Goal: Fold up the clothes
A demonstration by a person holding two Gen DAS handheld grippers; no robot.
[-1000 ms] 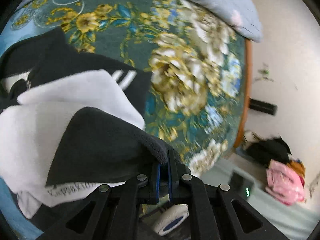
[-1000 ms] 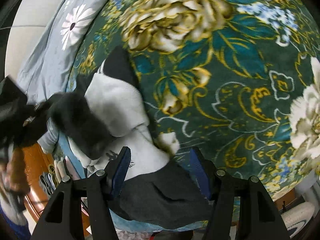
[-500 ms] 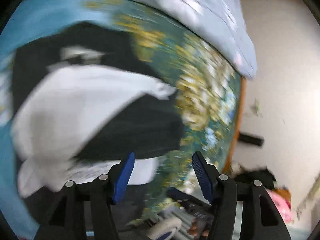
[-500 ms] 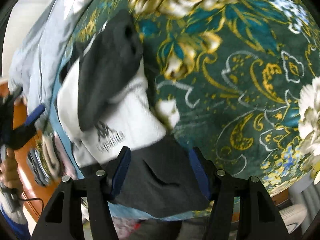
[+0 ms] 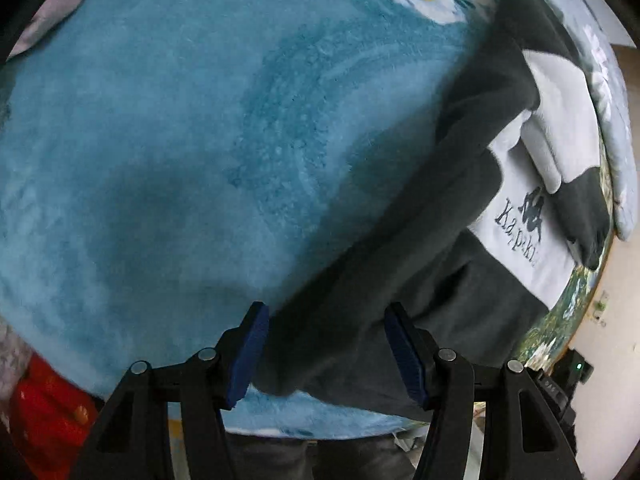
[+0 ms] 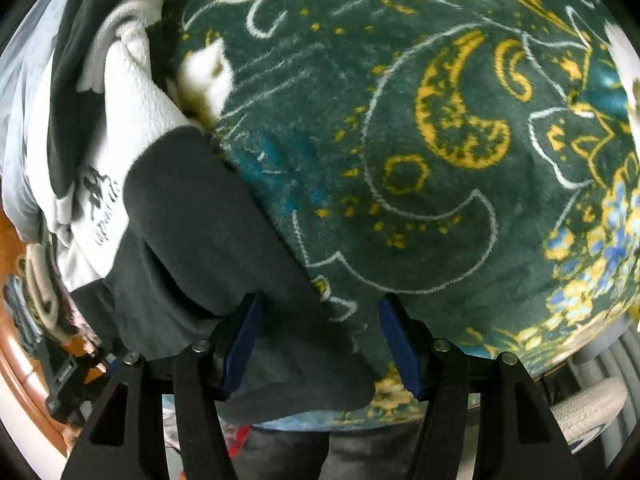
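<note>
Left gripper (image 5: 326, 350): jaws apart, nothing held, hovering over the near hem corner of the black-and-white sweatshirt (image 5: 472, 240). Right gripper (image 6: 320, 344): jaws apart too, over the same hem's other corner. Sweatshirt flat on the floral blanket (image 6: 440, 120), sleeves already laid across the white chest; probably positioned so, to pinch both corners for the next fold.

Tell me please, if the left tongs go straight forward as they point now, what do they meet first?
Most likely the dark hem of the sweatshirt, which lies between the open left tongs; beneath is the blue blanket. Depth is uncertain.
</note>
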